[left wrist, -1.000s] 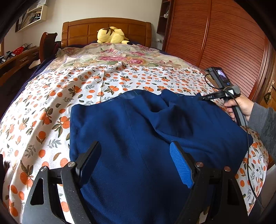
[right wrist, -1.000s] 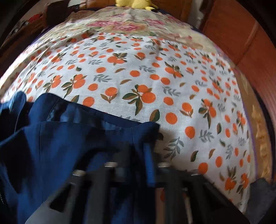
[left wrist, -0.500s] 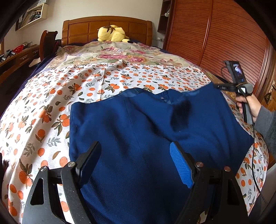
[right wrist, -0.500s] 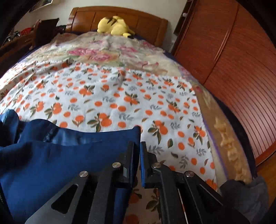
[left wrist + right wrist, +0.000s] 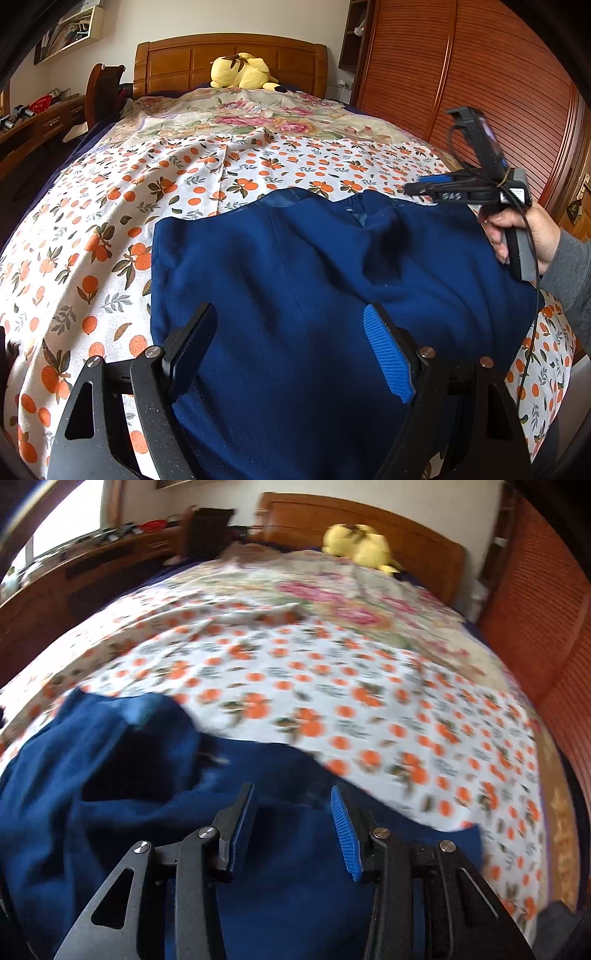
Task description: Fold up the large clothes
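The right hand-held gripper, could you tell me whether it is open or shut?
Open: the right hand-held gripper shows a clear gap between its fingers, holding nothing.

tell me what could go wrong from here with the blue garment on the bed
1. Both claws, left and right, are open, so the garment lies loose and the fold could relax.
2. A bunched ridge near the collar may get creased into the next fold.
3. The garment's near edge runs out of view, so it might overhang the bed and slide.
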{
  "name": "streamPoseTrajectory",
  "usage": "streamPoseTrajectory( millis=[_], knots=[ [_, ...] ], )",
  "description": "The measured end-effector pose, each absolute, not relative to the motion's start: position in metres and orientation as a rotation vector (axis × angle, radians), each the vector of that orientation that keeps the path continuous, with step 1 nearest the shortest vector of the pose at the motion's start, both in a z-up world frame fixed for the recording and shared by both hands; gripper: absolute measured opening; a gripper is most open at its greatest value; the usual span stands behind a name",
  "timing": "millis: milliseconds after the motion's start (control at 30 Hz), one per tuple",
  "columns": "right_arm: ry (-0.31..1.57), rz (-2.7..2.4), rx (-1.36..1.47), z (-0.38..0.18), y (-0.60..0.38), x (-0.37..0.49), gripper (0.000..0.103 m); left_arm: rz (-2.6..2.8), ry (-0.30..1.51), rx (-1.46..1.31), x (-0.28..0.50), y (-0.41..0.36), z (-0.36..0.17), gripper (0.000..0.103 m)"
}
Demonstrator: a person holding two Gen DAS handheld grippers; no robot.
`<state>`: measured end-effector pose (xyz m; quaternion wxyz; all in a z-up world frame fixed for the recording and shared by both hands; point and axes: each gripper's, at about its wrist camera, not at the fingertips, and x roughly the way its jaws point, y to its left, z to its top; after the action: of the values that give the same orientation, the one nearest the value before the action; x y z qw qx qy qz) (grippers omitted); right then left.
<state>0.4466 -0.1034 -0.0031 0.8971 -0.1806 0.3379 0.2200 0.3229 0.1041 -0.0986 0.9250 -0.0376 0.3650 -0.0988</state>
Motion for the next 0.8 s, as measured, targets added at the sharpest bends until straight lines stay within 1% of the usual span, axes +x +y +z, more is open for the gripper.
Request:
streamPoseTrajectory(
  millis=[267,567,800],
  knots=[
    [0.734,0.618,-0.471,-0.014,-0.05,0.433,0.045,-0.205,0.75,-0.077,0.322,0.105,-0.099,0.082],
    [0.845,0.57,-0.552,-0.034,-0.059,0.432,0.053,-0.207,0.744,-0.089,0.32,0.109,-0.098,0.082],
    [0.852,0.556,-0.551,-0.038,-0.052,0.445,0.054,-0.207,0.744,-0.089,0.32,0.11,-0.098,0.082]
  ],
)
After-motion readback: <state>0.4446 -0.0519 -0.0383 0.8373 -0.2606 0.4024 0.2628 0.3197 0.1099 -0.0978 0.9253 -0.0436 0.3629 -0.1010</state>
